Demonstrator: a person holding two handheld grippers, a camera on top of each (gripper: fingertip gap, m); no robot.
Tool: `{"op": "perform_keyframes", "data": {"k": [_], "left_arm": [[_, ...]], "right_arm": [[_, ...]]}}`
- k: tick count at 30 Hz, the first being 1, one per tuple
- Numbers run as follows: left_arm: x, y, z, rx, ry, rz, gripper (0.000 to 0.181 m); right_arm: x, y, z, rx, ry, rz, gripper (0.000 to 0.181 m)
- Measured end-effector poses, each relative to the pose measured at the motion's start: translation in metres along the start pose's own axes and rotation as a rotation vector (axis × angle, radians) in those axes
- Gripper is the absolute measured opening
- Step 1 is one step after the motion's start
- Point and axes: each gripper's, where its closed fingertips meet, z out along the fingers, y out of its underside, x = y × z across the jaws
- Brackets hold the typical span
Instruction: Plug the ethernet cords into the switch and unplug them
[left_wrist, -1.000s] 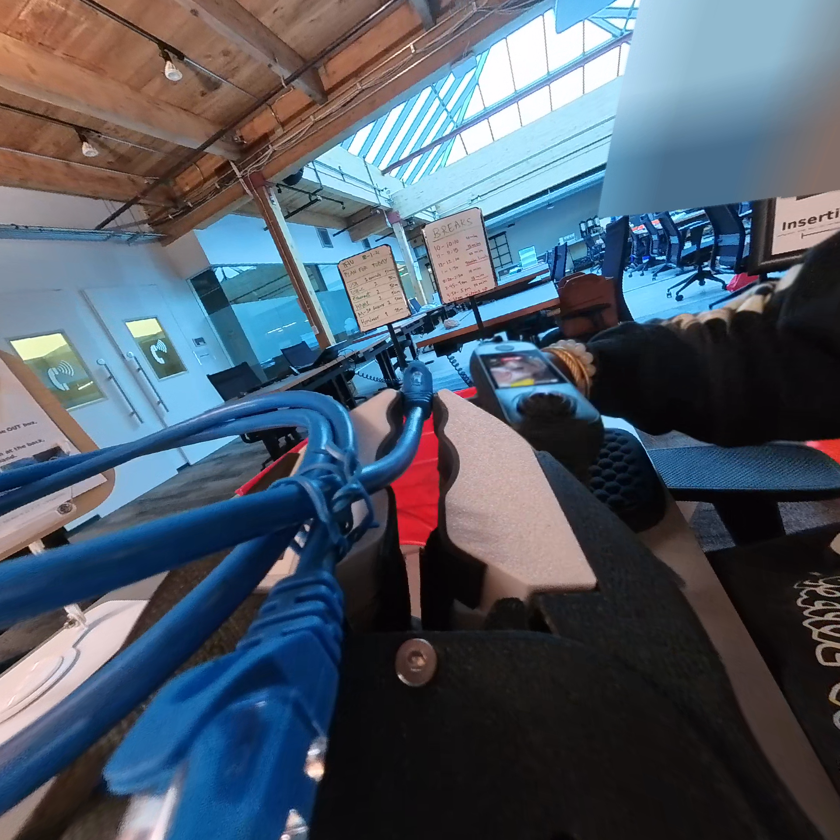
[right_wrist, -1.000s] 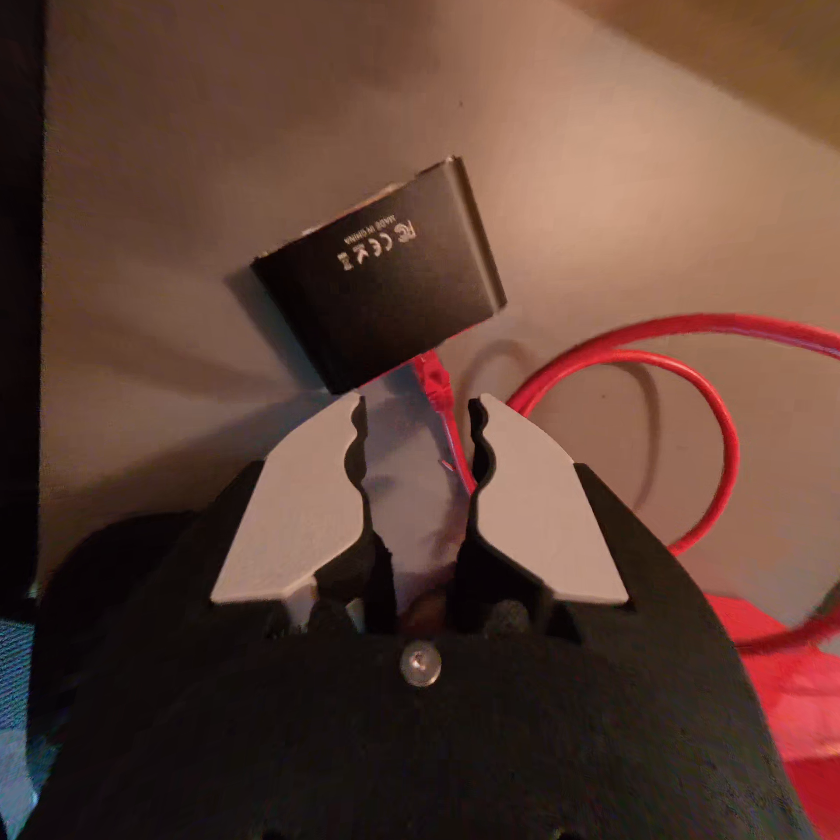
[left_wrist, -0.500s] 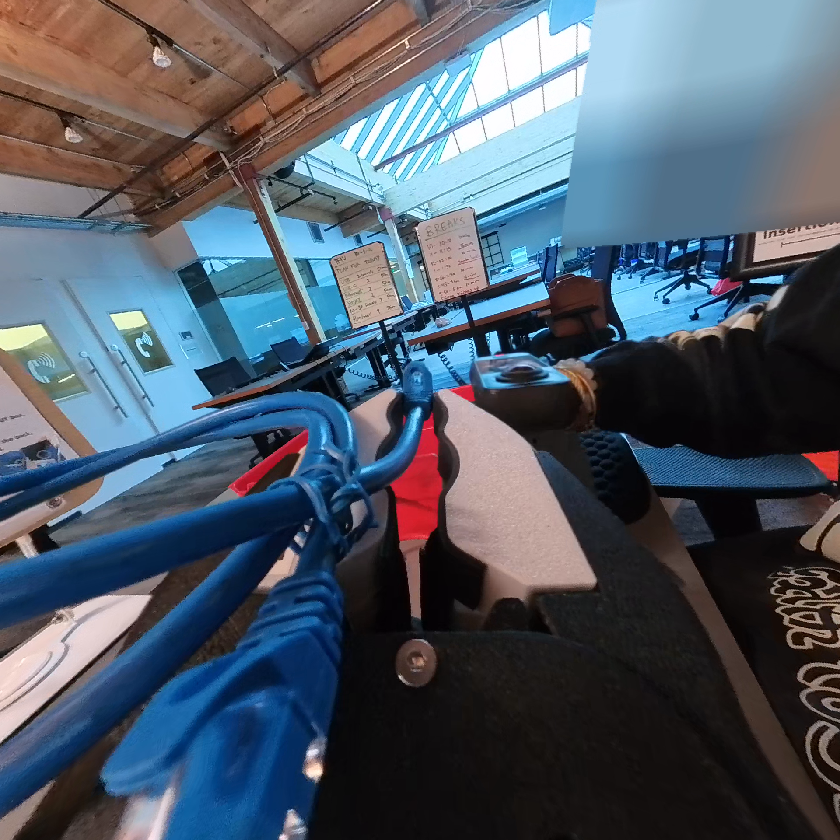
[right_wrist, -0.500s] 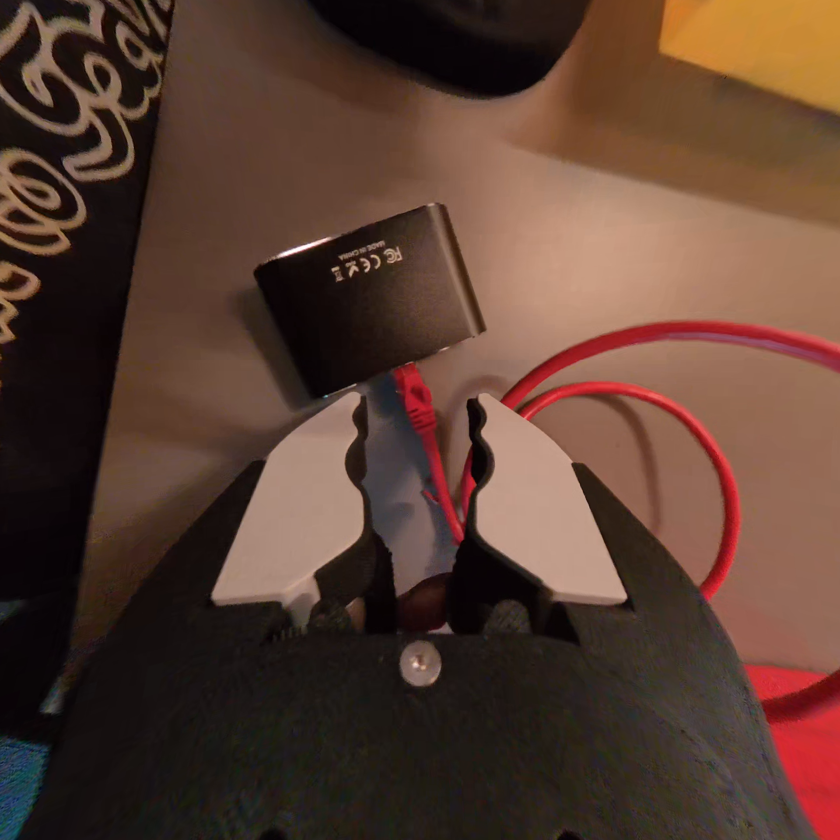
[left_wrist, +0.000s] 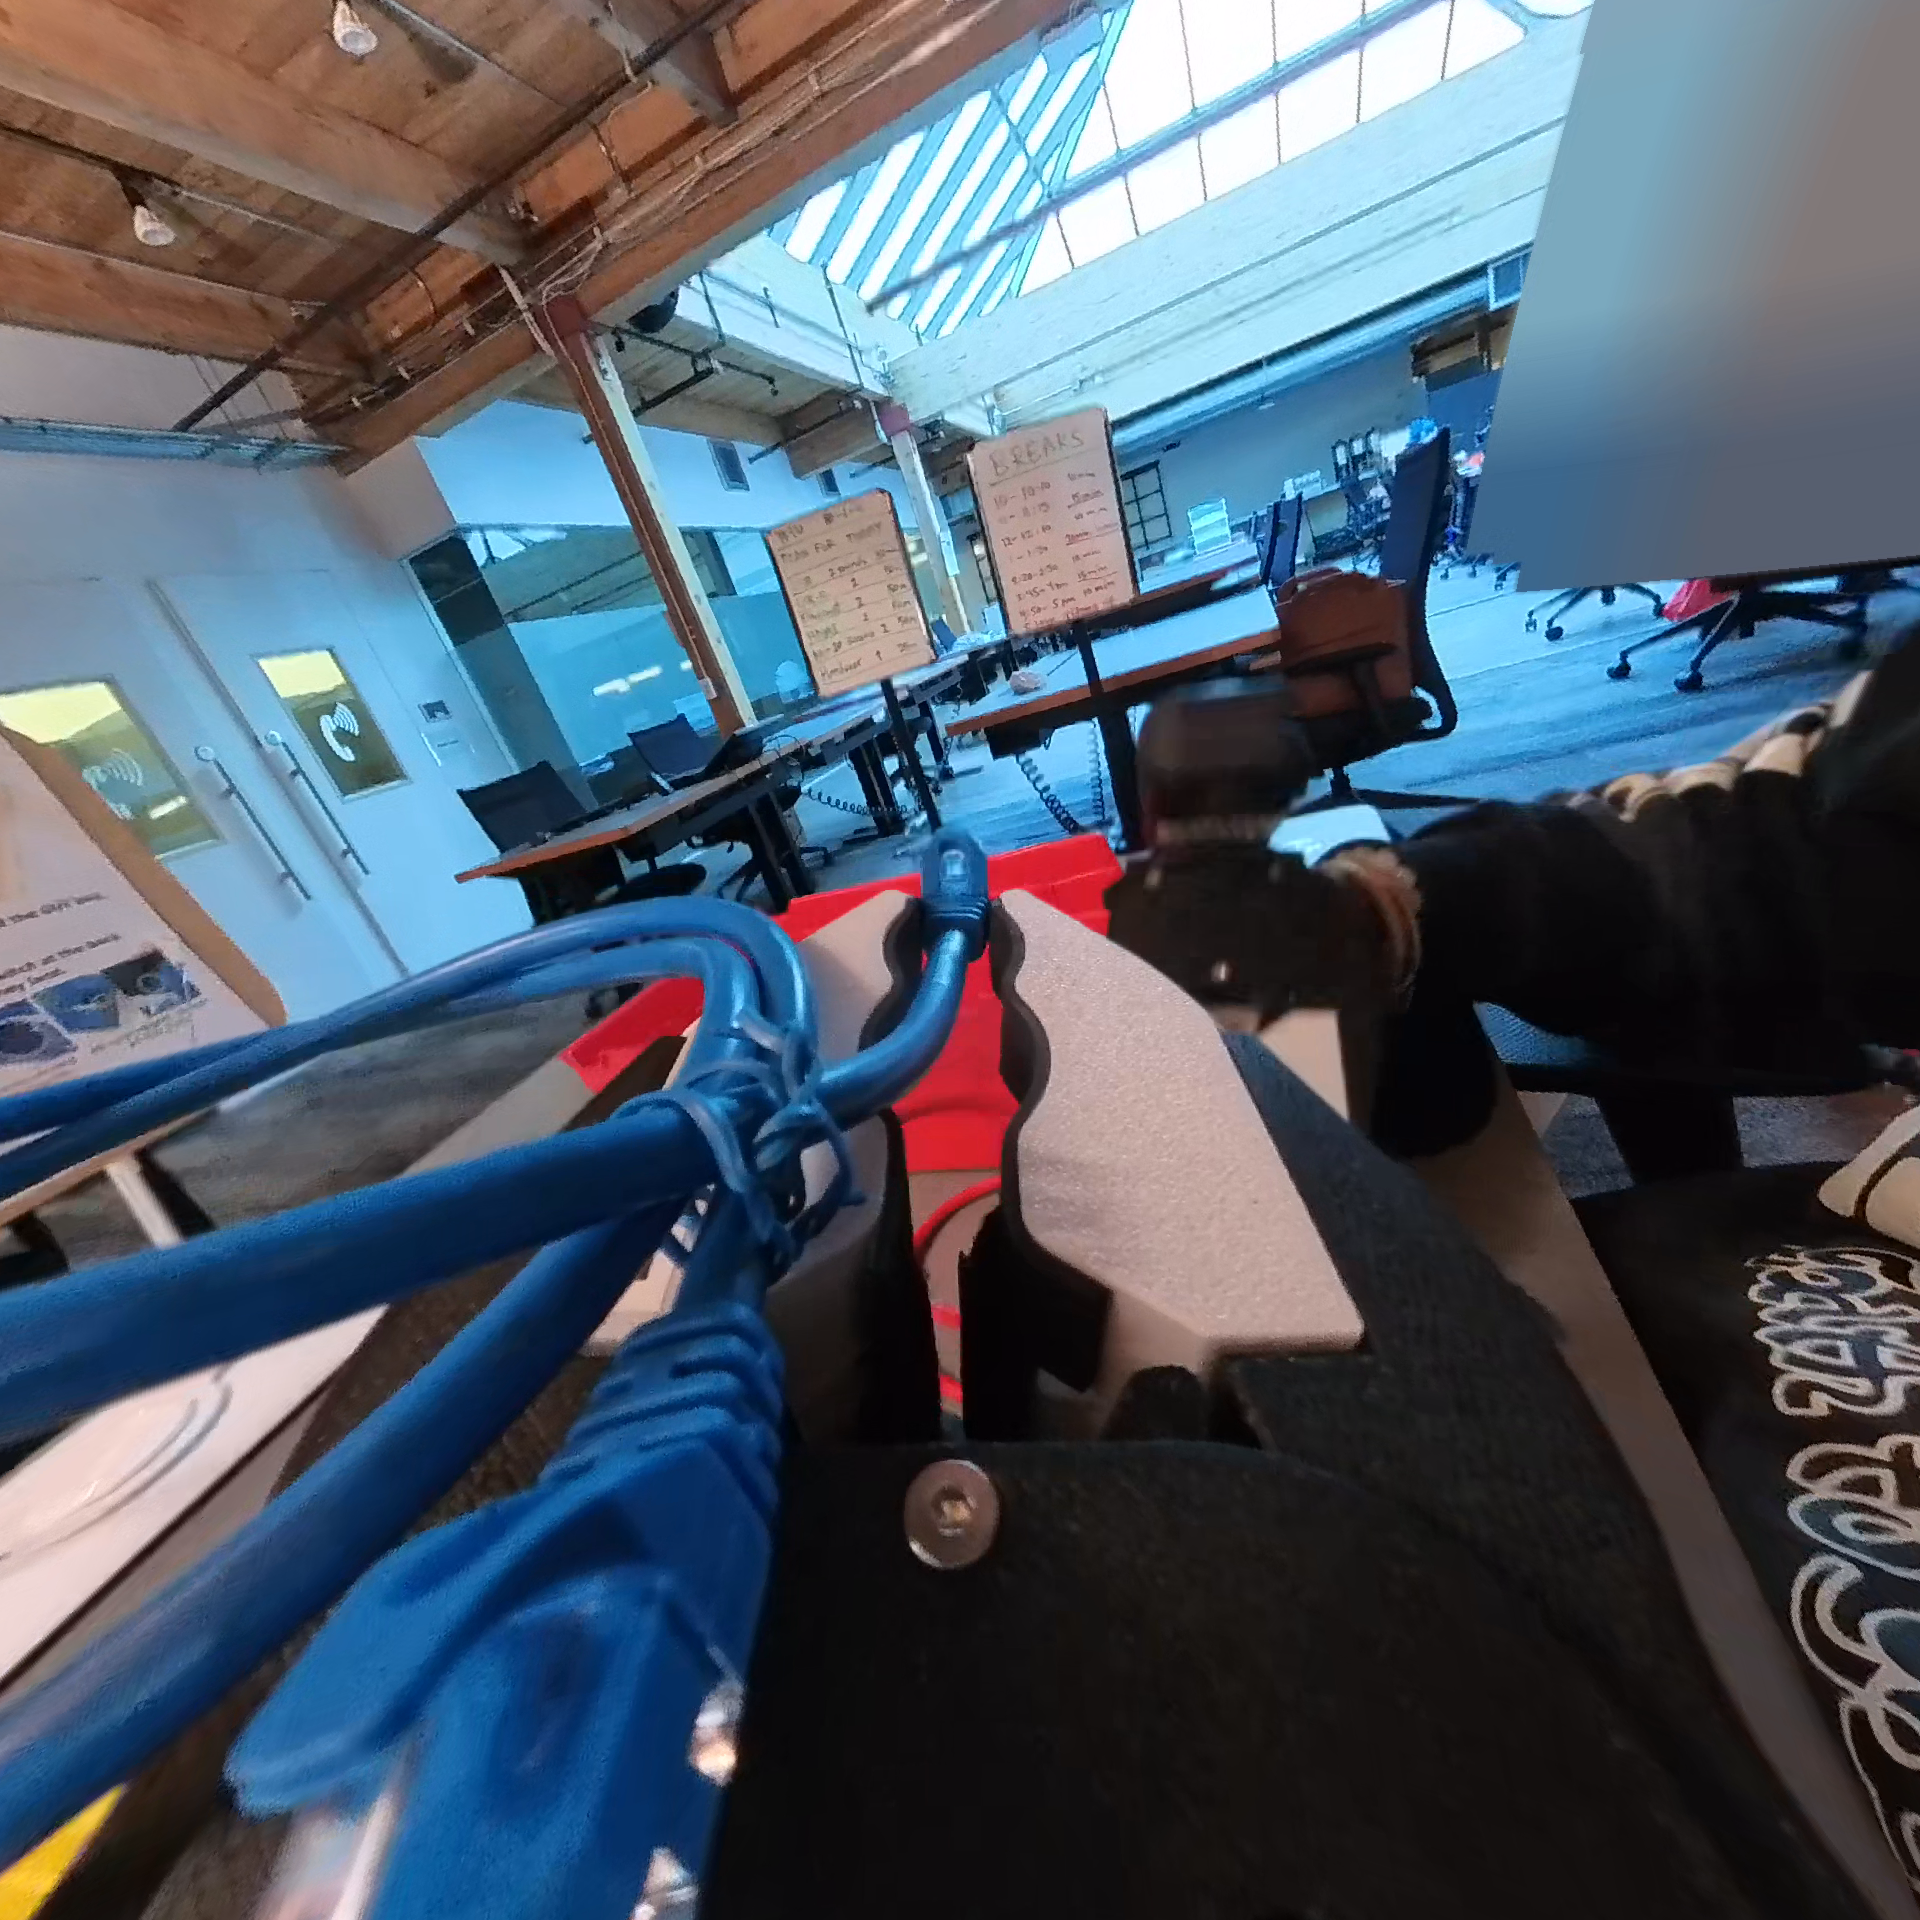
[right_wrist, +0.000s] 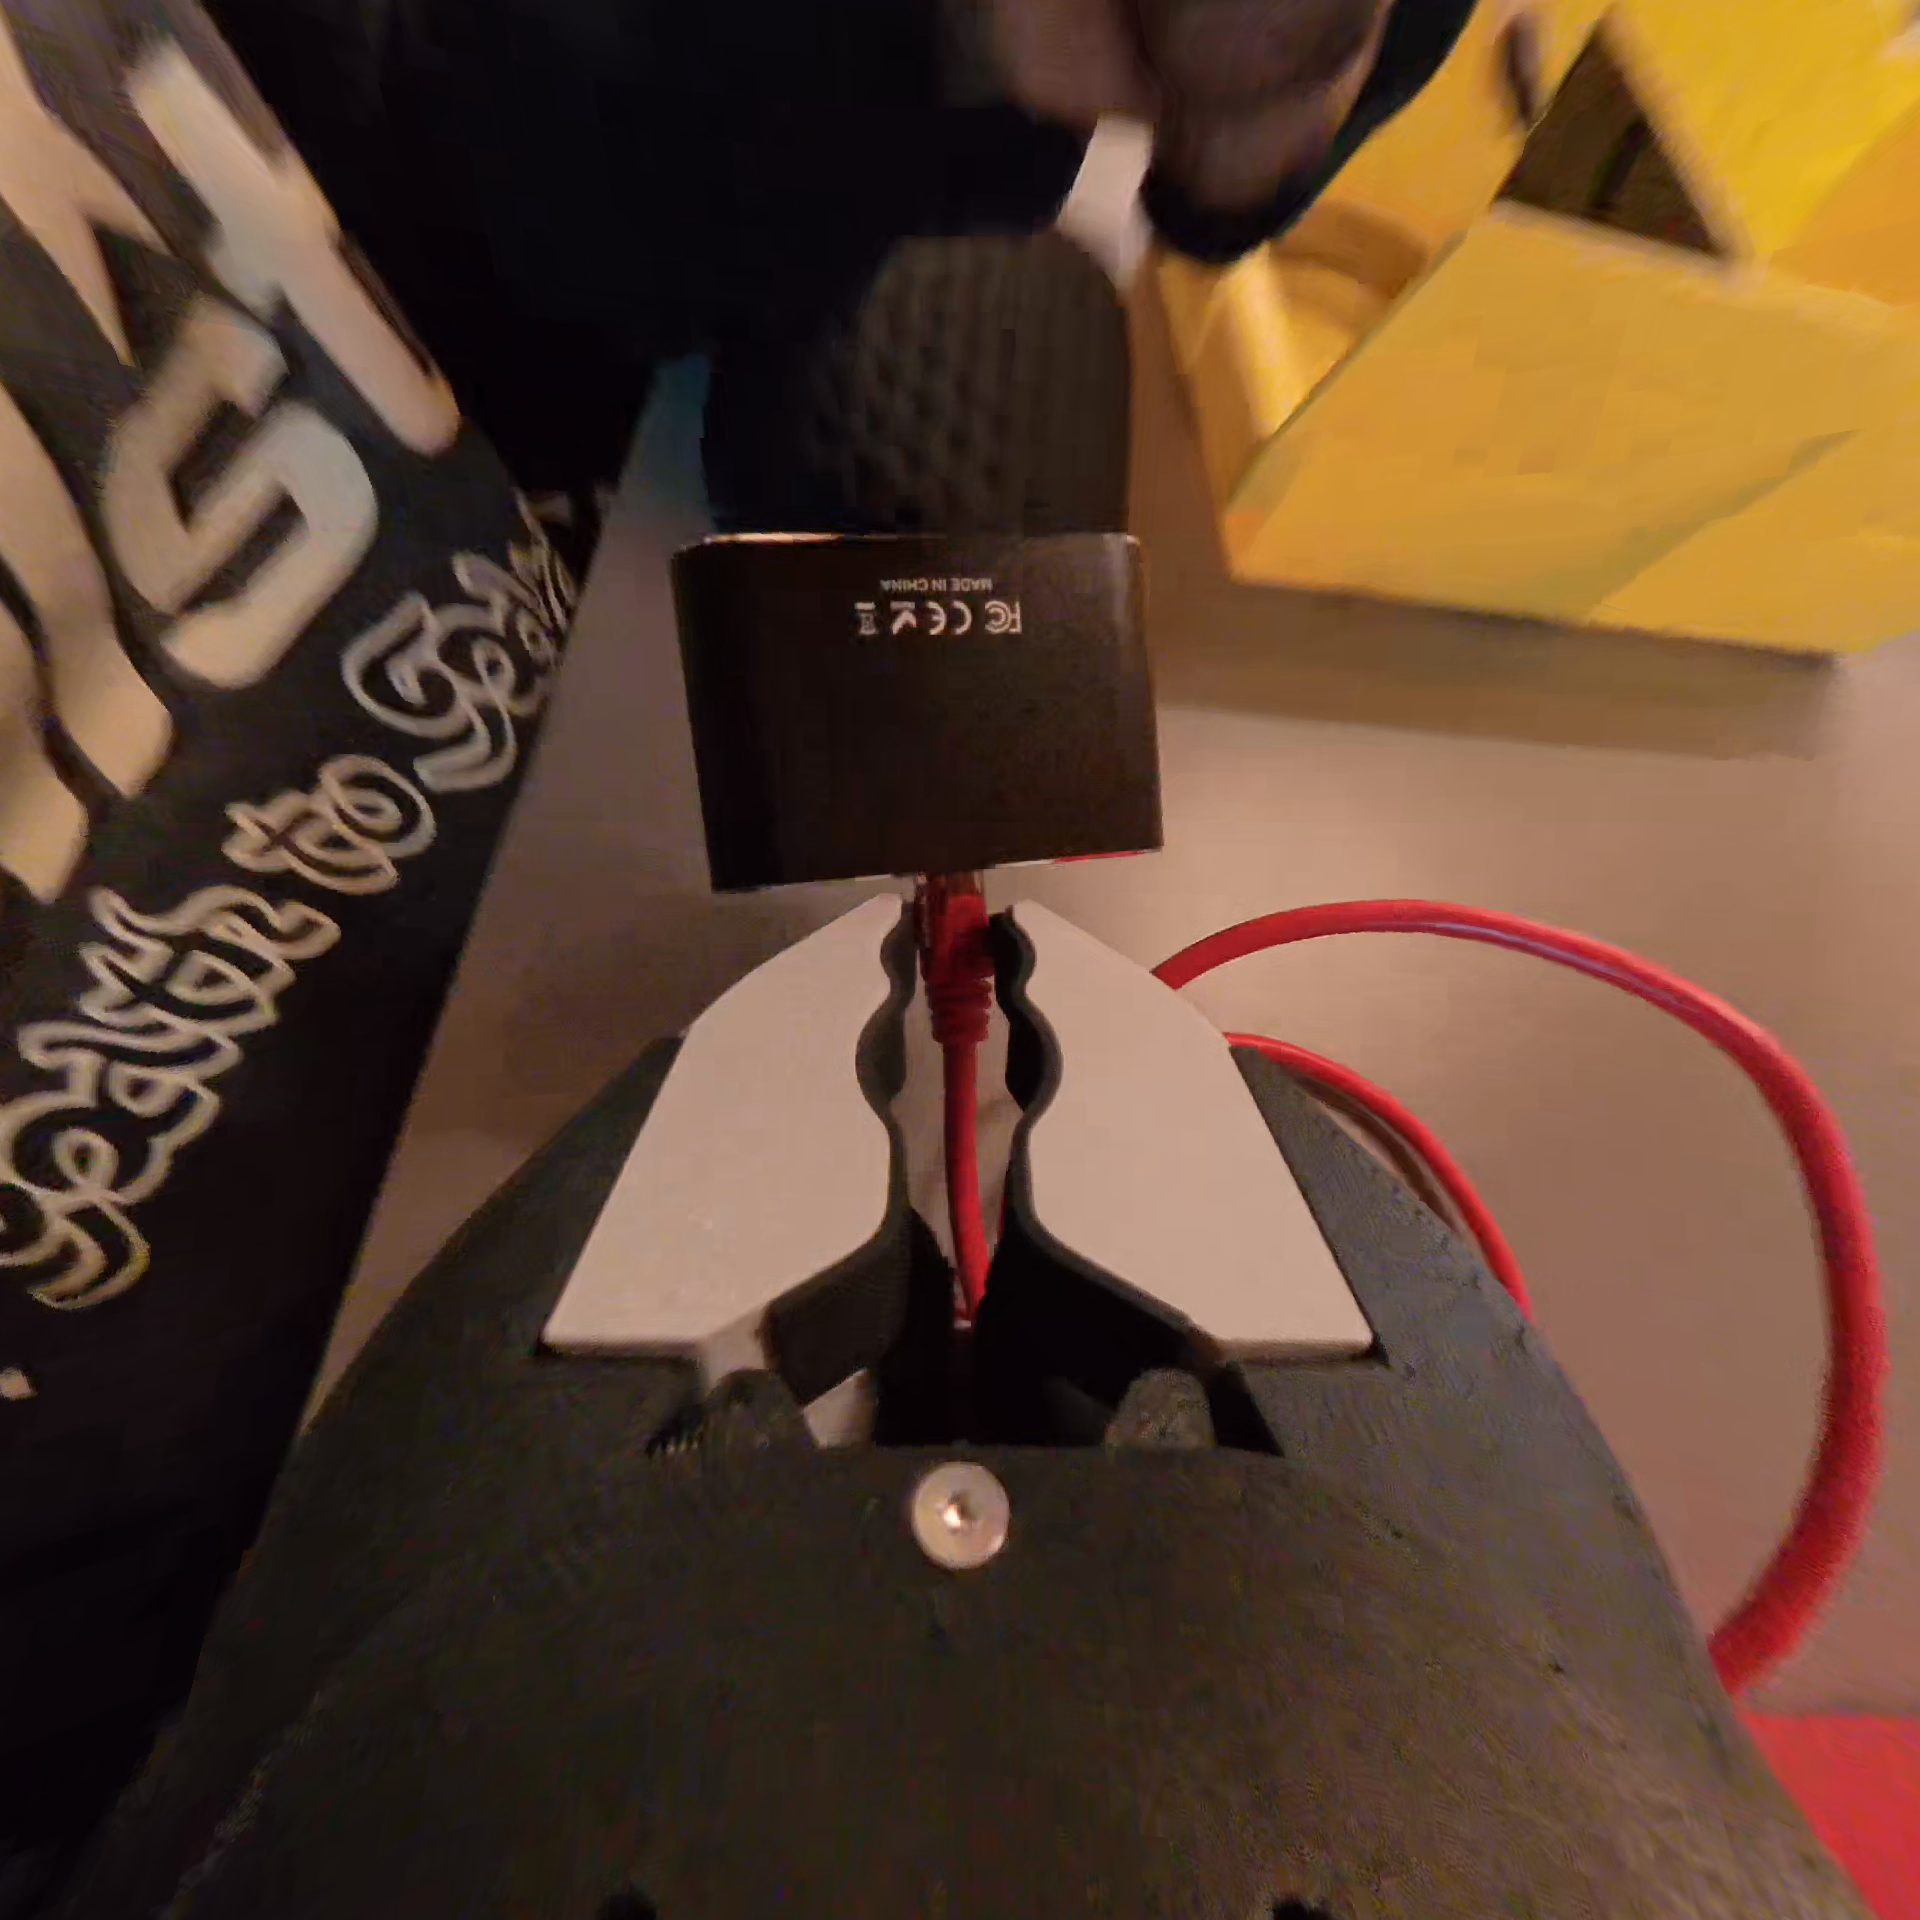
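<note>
Between my right claw (right_wrist: 954, 940) fingers sits the red cord's boot (right_wrist: 951, 971), clamped just behind the plug, which meets the near face of the black switch (right_wrist: 920, 717) lying on the surface (right_wrist: 1455, 790). Whether it is fully seated I cannot tell; motion blur hides the port. I should push straight along the cord's line, without twisting. My left claw (left_wrist: 951, 925) is clamped on a blue cord (left_wrist: 940, 971), held up away from the switch. A yellow box (right_wrist: 1538, 416) stands near on one side and my dark clothing (right_wrist: 260, 623) on the other, so room is narrow.
</note>
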Motion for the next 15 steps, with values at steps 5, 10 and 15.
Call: {"op": "perform_keyframes", "data": {"k": [5,10,15], "left_arm": [[0.012,0.007,-0.013,-0.187,0.078,0.033,0.012],[0.035,0.007,-0.034,-0.212,0.081,0.029,0.012],[0.063,0.021,-0.045,-0.296,0.158,-0.016,0.012]], "right_arm": [[-0.007,-0.038,-0.043,0.177,0.139,-0.001,0.013],[-0.018,-0.036,-0.055,0.145,0.211,0.015,0.013],[-0.019,-0.02,-0.043,0.05,0.235,0.003,0.013]]}}
